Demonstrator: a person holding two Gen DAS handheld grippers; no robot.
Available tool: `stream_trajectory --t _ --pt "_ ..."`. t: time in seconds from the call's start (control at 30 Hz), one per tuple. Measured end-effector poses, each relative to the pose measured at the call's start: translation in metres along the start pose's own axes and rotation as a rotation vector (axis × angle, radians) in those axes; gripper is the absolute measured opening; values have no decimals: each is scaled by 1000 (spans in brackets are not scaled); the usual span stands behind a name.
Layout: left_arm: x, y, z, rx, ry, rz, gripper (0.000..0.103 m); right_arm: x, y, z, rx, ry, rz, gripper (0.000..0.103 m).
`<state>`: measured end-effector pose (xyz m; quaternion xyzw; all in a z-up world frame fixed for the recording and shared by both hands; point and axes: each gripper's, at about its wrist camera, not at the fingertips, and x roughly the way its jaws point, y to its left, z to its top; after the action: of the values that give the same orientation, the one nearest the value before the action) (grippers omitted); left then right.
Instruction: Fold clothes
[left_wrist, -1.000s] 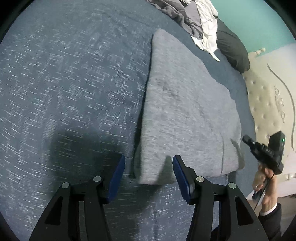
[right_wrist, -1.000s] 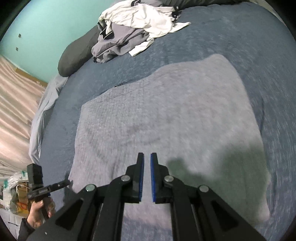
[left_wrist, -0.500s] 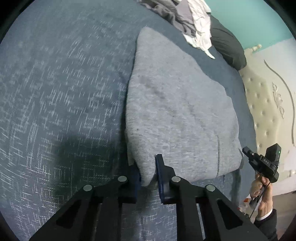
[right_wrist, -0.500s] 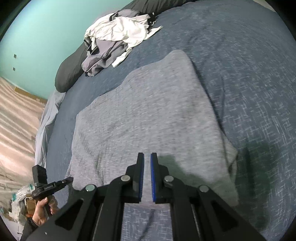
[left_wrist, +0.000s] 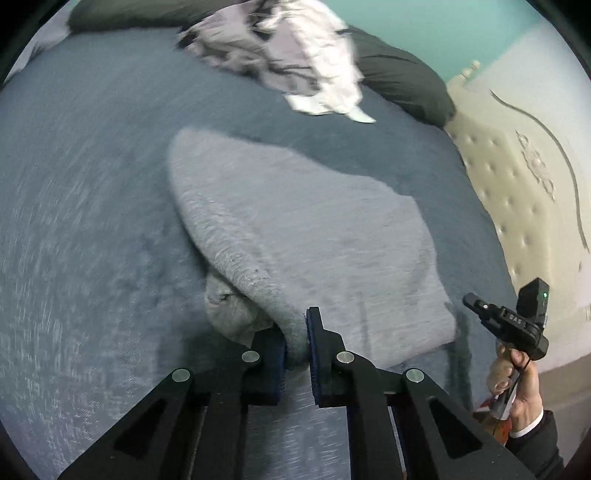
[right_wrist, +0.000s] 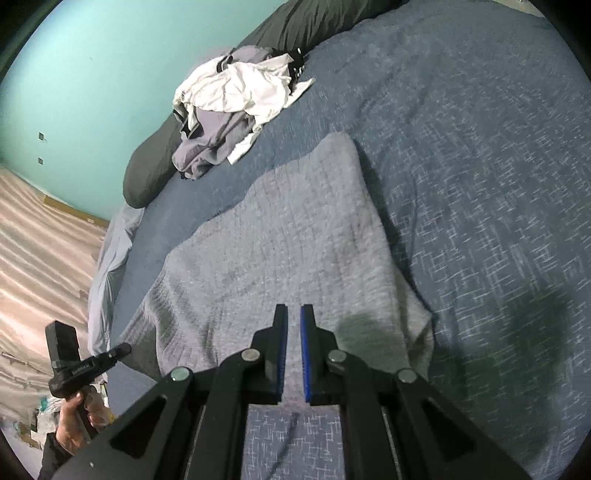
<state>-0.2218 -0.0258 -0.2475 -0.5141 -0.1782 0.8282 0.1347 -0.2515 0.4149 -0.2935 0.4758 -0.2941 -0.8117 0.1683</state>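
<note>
Since a second ago, in the left wrist view, the left gripper (left_wrist: 295, 354) has gone from fingers spread wide beside the grey garment (left_wrist: 303, 236) to fingers clamped on its near corner, still closing a little, and that corner now stands lifted off the bed (left_wrist: 81, 206), its near left edge curling up and over while the rest lies flat. Blue speckled bedding covers the bed. At the far side a heap of white and grey clothes (left_wrist: 288, 55) rests against a dark pillow (left_wrist: 399, 77). A cream tufted headboard (left_wrist: 517, 177) stands to the right under a teal wall. Low on the right, the person's right hand (left_wrist: 517, 373) grips a black handle.

From the right wrist view, the right gripper (right_wrist: 291, 350) has slid toward the garment's near edge since earlier; its fingers remain together with nothing between them, hovering over the grey garment (right_wrist: 266, 258). The clothes heap (right_wrist: 236, 110) lies beyond, the teal wall (right_wrist: 92, 74) behind, and pale striped flooring shows at left. The left hand (right_wrist: 77, 410) is visible at lower left.
</note>
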Motion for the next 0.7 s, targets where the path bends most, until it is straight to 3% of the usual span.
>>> stream_trajectory --t 0.23,0.47,0.63,0.7 --pt "25 -121 28 185 10 -54 10 -25 -17 3 28 -28 55 5" --pt "98 -226 10 347 96 -114 10 -43 -35 3 39 -32 68 5" --pt "163 -247 -17 364 222 -88 11 -46 -46 2 60 -19 61 5" --pt "170 -247 -22 341 242 -109 14 -44 -47 1 67 -10 63 5"
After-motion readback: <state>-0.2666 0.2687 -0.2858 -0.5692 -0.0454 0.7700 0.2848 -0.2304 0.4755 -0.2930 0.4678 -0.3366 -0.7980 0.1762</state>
